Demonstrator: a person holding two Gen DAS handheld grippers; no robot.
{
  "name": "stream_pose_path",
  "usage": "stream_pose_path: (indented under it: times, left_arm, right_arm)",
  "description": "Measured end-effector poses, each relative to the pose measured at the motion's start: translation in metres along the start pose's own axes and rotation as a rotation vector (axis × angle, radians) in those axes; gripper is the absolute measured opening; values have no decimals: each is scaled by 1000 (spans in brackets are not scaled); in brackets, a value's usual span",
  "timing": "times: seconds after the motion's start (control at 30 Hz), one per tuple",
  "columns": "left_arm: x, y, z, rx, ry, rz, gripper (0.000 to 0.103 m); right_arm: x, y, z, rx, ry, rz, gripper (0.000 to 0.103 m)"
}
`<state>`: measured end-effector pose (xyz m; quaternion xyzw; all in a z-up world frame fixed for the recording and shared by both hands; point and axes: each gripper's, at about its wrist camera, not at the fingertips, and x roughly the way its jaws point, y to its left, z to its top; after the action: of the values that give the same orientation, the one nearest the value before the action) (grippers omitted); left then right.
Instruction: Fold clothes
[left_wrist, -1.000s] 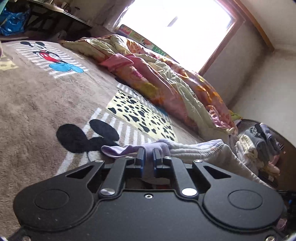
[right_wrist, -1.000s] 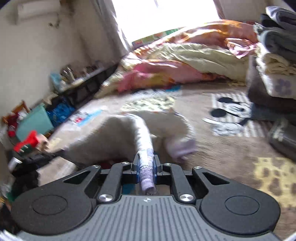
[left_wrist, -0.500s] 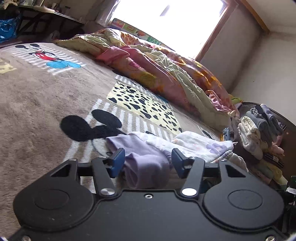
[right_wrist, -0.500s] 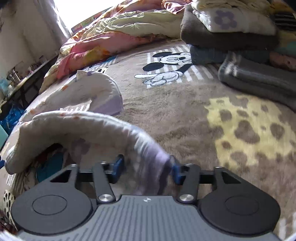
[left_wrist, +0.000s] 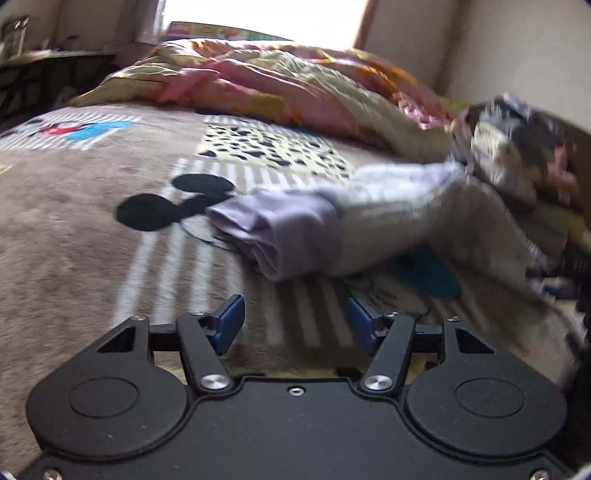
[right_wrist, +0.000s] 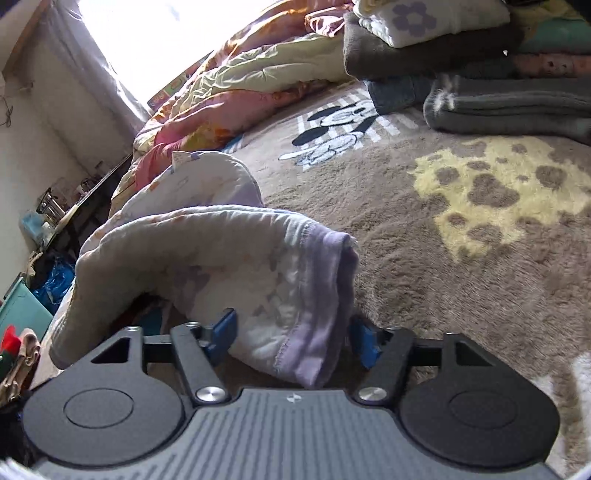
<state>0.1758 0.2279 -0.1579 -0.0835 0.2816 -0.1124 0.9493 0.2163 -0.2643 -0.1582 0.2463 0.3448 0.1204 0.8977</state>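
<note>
In my left view, my left gripper (left_wrist: 295, 325) had its jaws apart and opening, with nothing between them, only the rug (left_wrist: 66, 236) under them. The top (left_wrist: 332, 229) lay on the rug just ahead of the jaws, a bit to the right. Its purple cuff (left_wrist: 273, 236) was the nearest part. The sleeve ran long, away to the right side, toward the pile (left_wrist: 517, 162) of folded clothes at the rug's right edge.

In my right view, my right gripper (right_wrist: 291, 332) had its jaws apart but closing. The other purple cuff (right_wrist: 325, 295) sat between them, and I could not tell if the pads pressed it. That sleeve curved away to the left. I judged my right hand was nearer to the top.
</note>
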Motion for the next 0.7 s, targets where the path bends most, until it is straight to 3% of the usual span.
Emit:
stream_pose_path:
  times: [0.03, 0.1, 0.17, 0.3, 0.5, 0.7]
  left_arm:
    - [7, -5, -1, 19, -1, 6, 61]
    - [18, -10, 0, 35, -19, 25, 61]
    - [26, -12, 7, 21, -41, 43, 60]
    - [39, -10, 24, -28, -103, 58, 57]
    - [50, 5, 59, -200, -231, 18, 55]
    - [86, 23, 77, -314, -218, 22, 55]
  right_arm:
    - [2, 0, 0, 6, -5, 3, 51]
    - [7, -2, 2, 22, -12, 10, 31]
    - [13, -2, 4, 29, -13, 15, 26]
    - [20, 1, 14, 18, -8, 32, 23]
    - [32, -7, 38, 40, -17, 51, 23]
    - [54, -20, 51, 86, -16, 66, 23]
